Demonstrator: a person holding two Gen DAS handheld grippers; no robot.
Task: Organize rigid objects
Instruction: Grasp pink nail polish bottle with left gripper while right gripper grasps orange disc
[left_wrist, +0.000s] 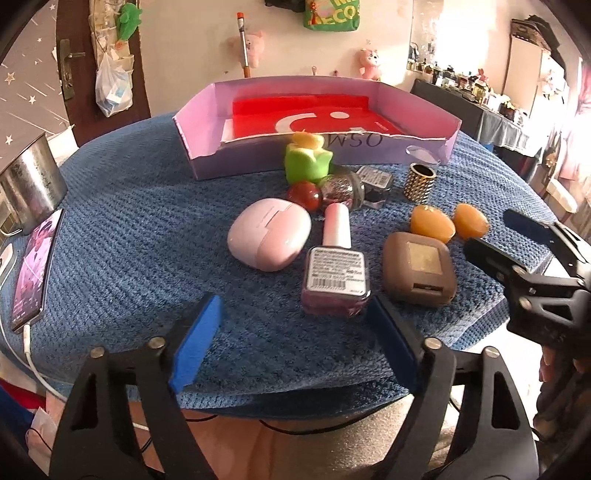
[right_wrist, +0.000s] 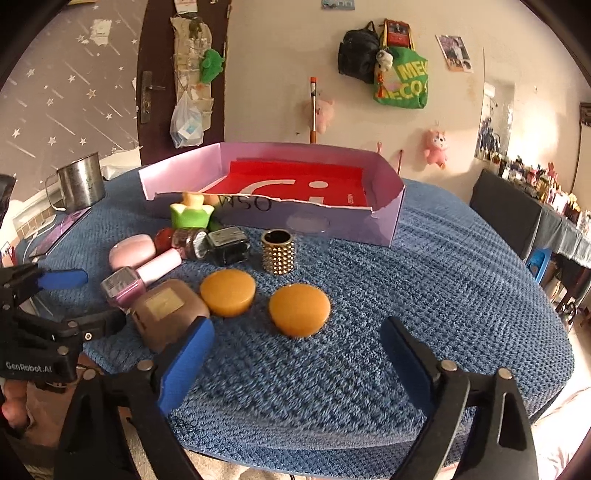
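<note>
While both claws hang wide and empty, the left gripper (left_wrist: 291, 332) faces a pink polish bottle (left_wrist: 335, 269) and the right gripper (right_wrist: 295, 354) an amber disc (right_wrist: 299, 309); nothing yet lies in the lilac box (right_wrist: 391, 218) beyond them, so a first grasp seems next.

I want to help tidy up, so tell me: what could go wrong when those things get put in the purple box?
1. The pink nail polish bottle lies on its side against the brown compact; the open left hand-held gripper could nudge both or send the bottle rolling.
2. The items near the green toy are packed tightly, so grabbing one may knock its neighbours.
3. The purple box has a torn front wall, which might bend if bumped.
</note>
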